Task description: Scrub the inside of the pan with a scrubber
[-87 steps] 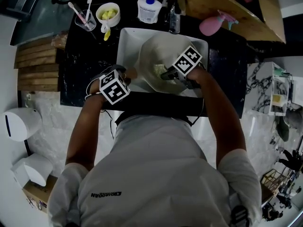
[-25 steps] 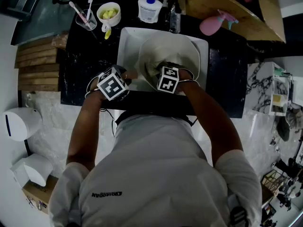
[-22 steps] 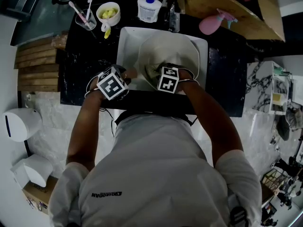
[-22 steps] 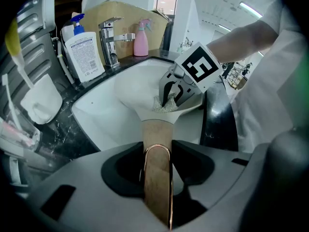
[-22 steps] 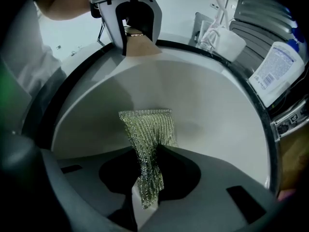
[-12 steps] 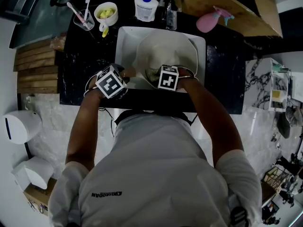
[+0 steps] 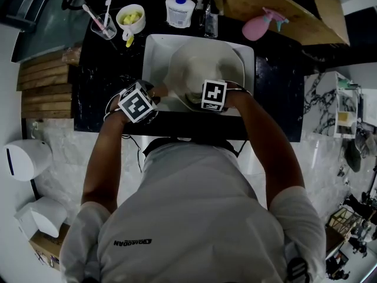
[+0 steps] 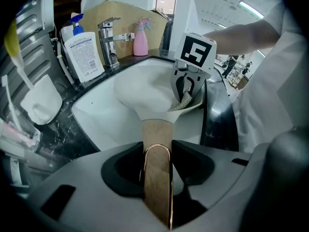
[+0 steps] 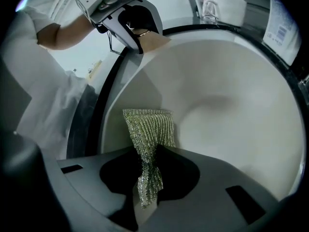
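Our left tool (image 8: 157, 164) was closed on the wooden handle (image 8: 156, 132) of the white pan (image 9: 231, 105), which lay in the sink (image 7: 154, 52). Our right tool (image 9: 145, 178) pinched the scrubber (image 9: 147, 129) inside the pan. The label on the soap bottle (image 8: 84, 54) was too small for us to read.

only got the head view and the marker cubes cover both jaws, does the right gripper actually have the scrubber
Observer: Yes. In the right gripper view the right gripper is shut on the scrubber, a greenish mesh pad pinched between the jaws.
Operator: is it touching the pan
Observer: Its free end looks to lie against the inner wall of the pan, close to the rim.
Operator: and the left one
Observer: The left gripper is clamped on the pan's wooden handle, with the pan tilted in the sink.
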